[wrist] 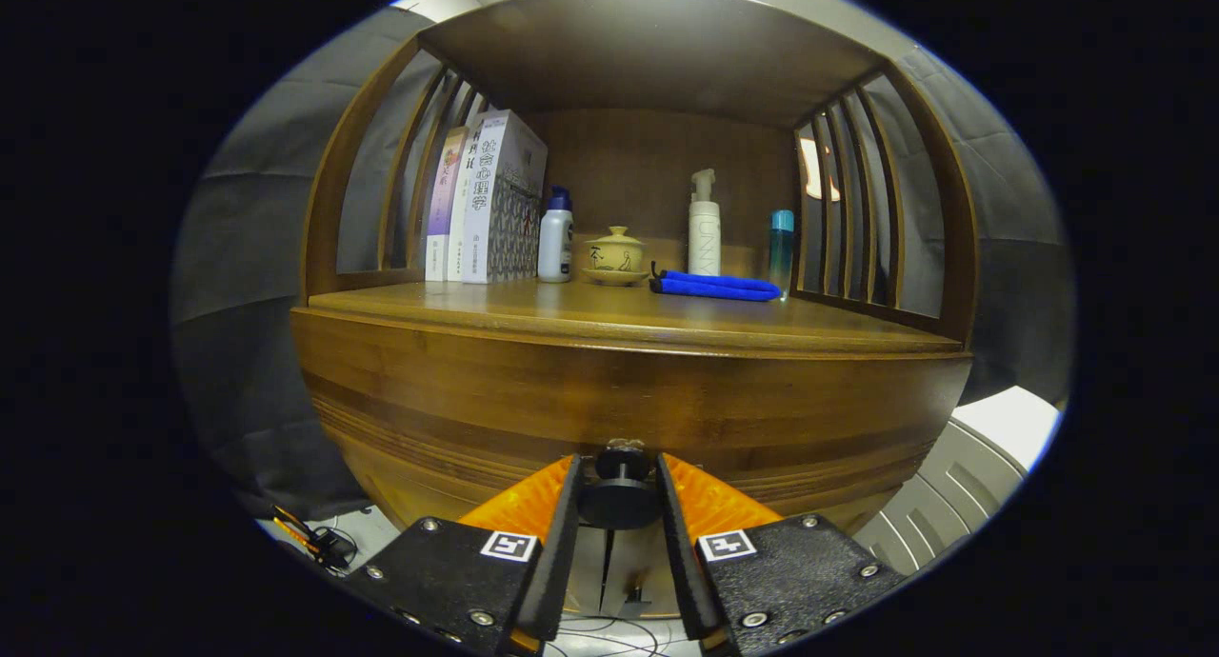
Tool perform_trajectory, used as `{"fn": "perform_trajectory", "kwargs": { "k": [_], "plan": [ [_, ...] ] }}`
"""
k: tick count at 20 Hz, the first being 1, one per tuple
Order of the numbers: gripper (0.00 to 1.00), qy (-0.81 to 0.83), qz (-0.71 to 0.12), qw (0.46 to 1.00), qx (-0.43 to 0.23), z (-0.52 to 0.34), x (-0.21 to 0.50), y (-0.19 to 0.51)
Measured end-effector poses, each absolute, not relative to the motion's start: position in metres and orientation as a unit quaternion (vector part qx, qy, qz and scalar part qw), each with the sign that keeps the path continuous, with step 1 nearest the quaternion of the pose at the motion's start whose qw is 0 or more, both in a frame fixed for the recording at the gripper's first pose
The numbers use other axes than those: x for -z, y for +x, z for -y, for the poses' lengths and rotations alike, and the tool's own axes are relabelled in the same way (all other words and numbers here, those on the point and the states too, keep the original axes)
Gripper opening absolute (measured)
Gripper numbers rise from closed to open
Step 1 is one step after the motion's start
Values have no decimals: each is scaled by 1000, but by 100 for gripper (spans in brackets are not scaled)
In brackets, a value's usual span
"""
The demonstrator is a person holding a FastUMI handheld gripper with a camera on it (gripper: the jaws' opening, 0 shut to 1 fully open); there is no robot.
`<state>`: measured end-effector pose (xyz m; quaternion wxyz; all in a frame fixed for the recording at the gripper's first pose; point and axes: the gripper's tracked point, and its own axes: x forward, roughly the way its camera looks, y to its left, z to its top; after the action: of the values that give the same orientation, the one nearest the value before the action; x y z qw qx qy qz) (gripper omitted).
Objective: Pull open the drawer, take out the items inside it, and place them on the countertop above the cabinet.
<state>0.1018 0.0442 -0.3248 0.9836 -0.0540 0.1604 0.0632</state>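
A: Knob (619, 493) status?
B: Gripper (617, 505) fingers nearly closed, one each side of the drawer (609, 405) knob, seemingly pinching it. Drawer closed, under the tabletop (590, 316).
A: Tip?
B: Pull straight back, level, firm squeeze so the knob doesn't slip.

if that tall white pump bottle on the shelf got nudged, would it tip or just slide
The pump bottle looks tall and narrow-based, so it would likely tip rather than slide. It stands just behind the blue cloth, which might catch it. The gripper is far off, its fingers around the drawer knob.
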Motion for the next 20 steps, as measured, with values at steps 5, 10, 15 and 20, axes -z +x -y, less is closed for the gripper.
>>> {"fn": "perform_trajectory", "kwargs": {
  "k": [5,10,15,20],
  "plan": [
    [33,-65,-161,983,-64,-44,327,102],
    [30,-70,-165,982,-65,-44,326,96],
    [30,-58,-170,982,-56,-40,320,57],
    [30,-63,-177,981,-49,-38,314,20]
  ]
}}
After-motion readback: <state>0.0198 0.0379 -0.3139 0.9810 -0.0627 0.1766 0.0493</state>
